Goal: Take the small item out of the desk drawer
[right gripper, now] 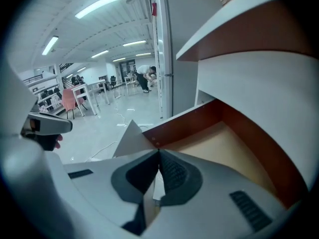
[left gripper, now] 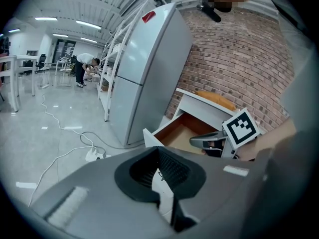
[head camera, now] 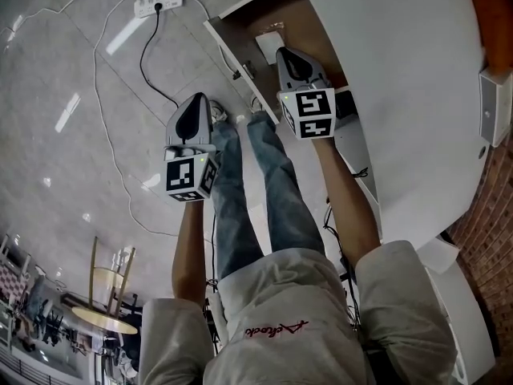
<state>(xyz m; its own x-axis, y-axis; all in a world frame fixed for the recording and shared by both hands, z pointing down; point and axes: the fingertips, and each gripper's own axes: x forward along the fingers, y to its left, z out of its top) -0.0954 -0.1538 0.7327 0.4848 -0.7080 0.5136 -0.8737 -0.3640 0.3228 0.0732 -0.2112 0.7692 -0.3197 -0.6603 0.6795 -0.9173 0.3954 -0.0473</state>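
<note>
Two tongs, both clenched tip to tip with nothing gripped: my left tongs (head camera: 196, 99) hang over the floor (head camera: 72, 62) beside my knee (head camera: 227, 127), well apart from the drawer (head camera: 298, 13). My right tongs (head camera: 283, 53) reach over that open drawer, which juts from under the white tabletop (head camera: 401, 79). The item (head camera: 268, 46), small, white and flat, lies on the drawer bottom just beside the right tips, though I cannot tell whether they touch it; a power strip (head camera: 157, 2) lies on the floor beyond.
</note>
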